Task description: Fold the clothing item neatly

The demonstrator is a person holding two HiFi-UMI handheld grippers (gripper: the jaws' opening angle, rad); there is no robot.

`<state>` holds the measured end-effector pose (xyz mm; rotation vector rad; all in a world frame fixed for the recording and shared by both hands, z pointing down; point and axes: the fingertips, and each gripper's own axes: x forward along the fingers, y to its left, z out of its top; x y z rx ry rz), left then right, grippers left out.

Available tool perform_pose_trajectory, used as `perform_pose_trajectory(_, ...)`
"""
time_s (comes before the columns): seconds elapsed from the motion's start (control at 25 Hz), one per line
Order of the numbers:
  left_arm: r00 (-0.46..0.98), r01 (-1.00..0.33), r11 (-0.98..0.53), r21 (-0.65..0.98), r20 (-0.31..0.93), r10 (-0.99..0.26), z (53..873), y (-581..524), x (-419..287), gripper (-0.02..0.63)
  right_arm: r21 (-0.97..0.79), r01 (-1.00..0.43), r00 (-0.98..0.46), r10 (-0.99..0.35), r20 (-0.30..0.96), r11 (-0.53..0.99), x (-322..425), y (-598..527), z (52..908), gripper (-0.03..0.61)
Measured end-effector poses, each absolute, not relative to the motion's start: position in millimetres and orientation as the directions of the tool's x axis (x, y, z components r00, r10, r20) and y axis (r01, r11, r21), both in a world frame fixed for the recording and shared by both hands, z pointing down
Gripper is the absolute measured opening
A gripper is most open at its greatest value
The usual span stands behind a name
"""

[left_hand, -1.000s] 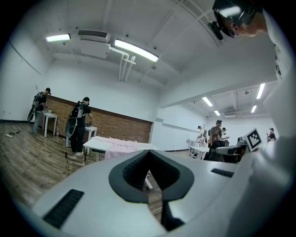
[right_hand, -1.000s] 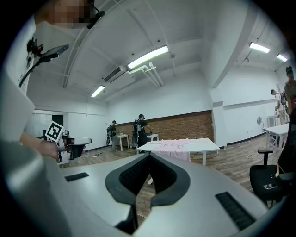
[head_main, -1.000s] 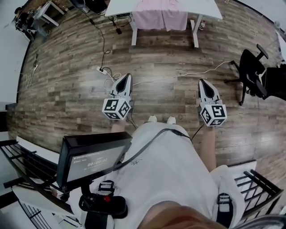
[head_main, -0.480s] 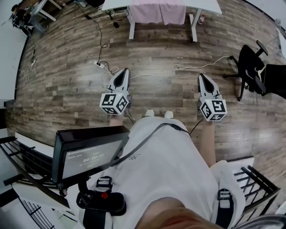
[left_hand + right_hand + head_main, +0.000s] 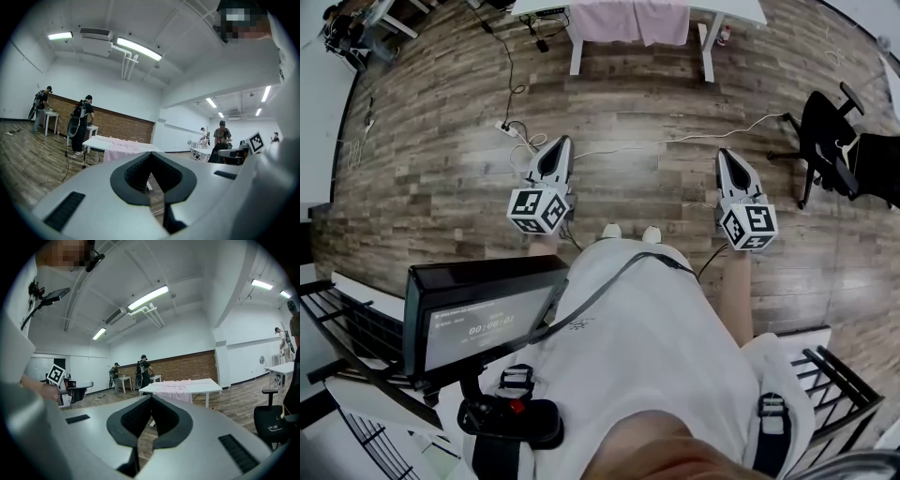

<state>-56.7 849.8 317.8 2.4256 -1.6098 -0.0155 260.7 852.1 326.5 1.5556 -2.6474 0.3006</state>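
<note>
Spreading across most of the head view is a wood-plank floor [image 5: 441, 159], and at its far top edge stands a white table [image 5: 733, 11] with the pink garment [image 5: 628, 21] lying on it, one side draped over the near edge; the garment is well apart from both grippers. A black office chair [image 5: 825, 131] stands at the right. Near the person's body a dark screen [image 5: 483, 323] shows pale digits too blurred to read, the only writing in sight; the marker cubes carry black-and-white square patterns, not letters. The left gripper [image 5: 563, 142] and the right gripper [image 5: 723, 155] are held out side by side over the bare floor, each with its jaws closed together and nothing between them, as each gripper view shows plainly. Only the gripper views show the room beyond: a brick wall [image 5: 117, 126], ceiling strip lights [image 5: 147, 297] and other people standing at tables [image 5: 82, 124]. Only the head view shows the white power strip [image 5: 502, 127] with its cables and the person's shoe tips [image 5: 611, 231].
</note>
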Motion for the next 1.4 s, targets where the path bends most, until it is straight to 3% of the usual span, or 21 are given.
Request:
perform_pose_trajectory(1.04,0.381,-0.911,-0.351,0.216,0.121,-0.917,309,851,-51,0.002,-0.130,-0.831,-0.556,-0.815,0.165,0.541,247,849,318,0.002)
perform_pose_trajectory(1.4,0.374,-0.917,-0.347,0.198,0.122,-0.919,326,870,-20,0.002,-0.136,-0.822,-0.569,-0.809,0.148,0.553,275,865,334,0.003)
